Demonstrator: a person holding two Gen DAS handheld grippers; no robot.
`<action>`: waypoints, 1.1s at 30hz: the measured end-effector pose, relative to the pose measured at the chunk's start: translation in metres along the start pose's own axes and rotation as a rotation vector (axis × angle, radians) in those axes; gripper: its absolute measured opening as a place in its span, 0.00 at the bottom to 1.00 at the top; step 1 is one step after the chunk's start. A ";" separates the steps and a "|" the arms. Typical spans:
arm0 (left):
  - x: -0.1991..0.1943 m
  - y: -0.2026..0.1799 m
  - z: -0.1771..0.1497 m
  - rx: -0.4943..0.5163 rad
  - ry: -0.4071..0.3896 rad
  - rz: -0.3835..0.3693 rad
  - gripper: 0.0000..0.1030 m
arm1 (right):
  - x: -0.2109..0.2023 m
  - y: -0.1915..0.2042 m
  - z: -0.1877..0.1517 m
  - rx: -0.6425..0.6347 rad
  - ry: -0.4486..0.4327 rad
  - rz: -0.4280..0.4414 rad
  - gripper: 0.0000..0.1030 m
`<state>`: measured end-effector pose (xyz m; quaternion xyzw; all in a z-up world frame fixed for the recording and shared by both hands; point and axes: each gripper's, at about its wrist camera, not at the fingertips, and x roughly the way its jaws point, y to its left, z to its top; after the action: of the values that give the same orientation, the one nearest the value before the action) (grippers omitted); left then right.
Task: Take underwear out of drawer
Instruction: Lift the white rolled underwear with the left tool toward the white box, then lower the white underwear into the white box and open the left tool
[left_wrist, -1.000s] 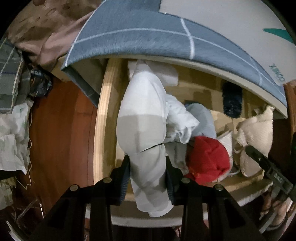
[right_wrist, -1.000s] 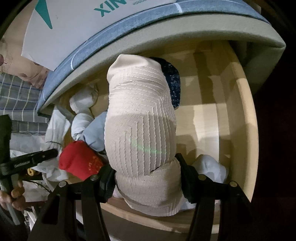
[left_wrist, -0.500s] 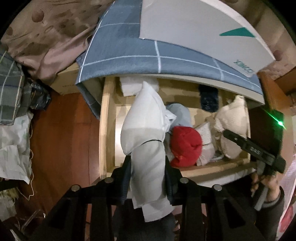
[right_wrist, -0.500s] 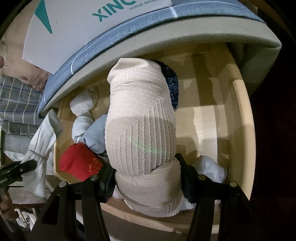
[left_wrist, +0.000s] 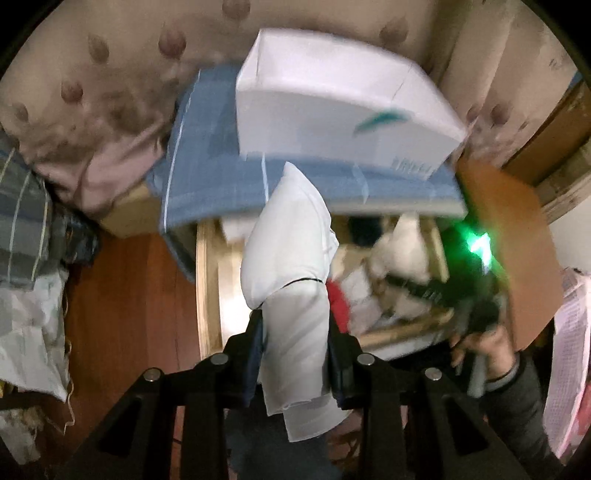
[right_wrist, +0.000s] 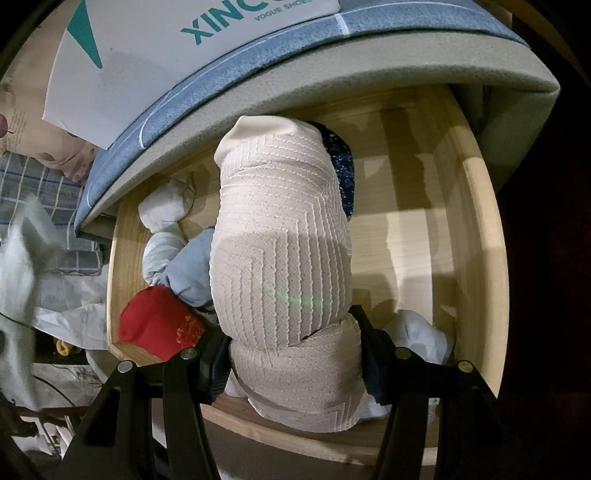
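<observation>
My left gripper (left_wrist: 295, 354) is shut on a white piece of underwear (left_wrist: 288, 243), held high above the open wooden drawer (left_wrist: 207, 288); the cloth hangs past the jaws. My right gripper (right_wrist: 295, 350) is shut on a beige ribbed underwear roll (right_wrist: 280, 258), which stands over the drawer (right_wrist: 476, 229). In the drawer lie a red piece (right_wrist: 155, 325), light blue-grey rolls (right_wrist: 184, 266), a white roll (right_wrist: 166, 206), a dark navy piece (right_wrist: 341, 170) and a white piece (right_wrist: 421, 336) at the front right. The left wrist view is blurred and also shows the right gripper's body (left_wrist: 428, 288) in a hand (left_wrist: 484, 343).
A white shoe box (left_wrist: 332, 107) sits on a blue-grey checked mattress (left_wrist: 207, 177) above the drawer. A tufted beige headboard (left_wrist: 92, 92) stands behind. Crumpled clothes and bags (left_wrist: 26, 280) lie on the reddish wooden floor (left_wrist: 125, 314) at the left. A brown board (left_wrist: 517, 258) stands to the right.
My left gripper has risen well above the drawer with the white underwear, which came clear of the pile. The right gripper and its beige roll have stayed still.
</observation>
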<state>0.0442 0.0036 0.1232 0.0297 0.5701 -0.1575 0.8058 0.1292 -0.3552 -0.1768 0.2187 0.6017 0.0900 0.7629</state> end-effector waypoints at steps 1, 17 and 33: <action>-0.010 -0.001 0.007 0.004 -0.038 -0.003 0.29 | 0.000 0.000 0.000 0.001 -0.001 -0.002 0.53; -0.021 -0.012 0.180 0.106 -0.338 0.076 0.30 | -0.002 0.004 -0.001 0.011 -0.024 -0.034 0.53; 0.109 0.005 0.229 0.032 -0.164 0.162 0.30 | -0.001 0.003 -0.001 0.012 -0.023 -0.029 0.53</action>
<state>0.2866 -0.0679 0.1011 0.0756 0.4956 -0.1028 0.8591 0.1281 -0.3529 -0.1748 0.2153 0.5967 0.0729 0.7696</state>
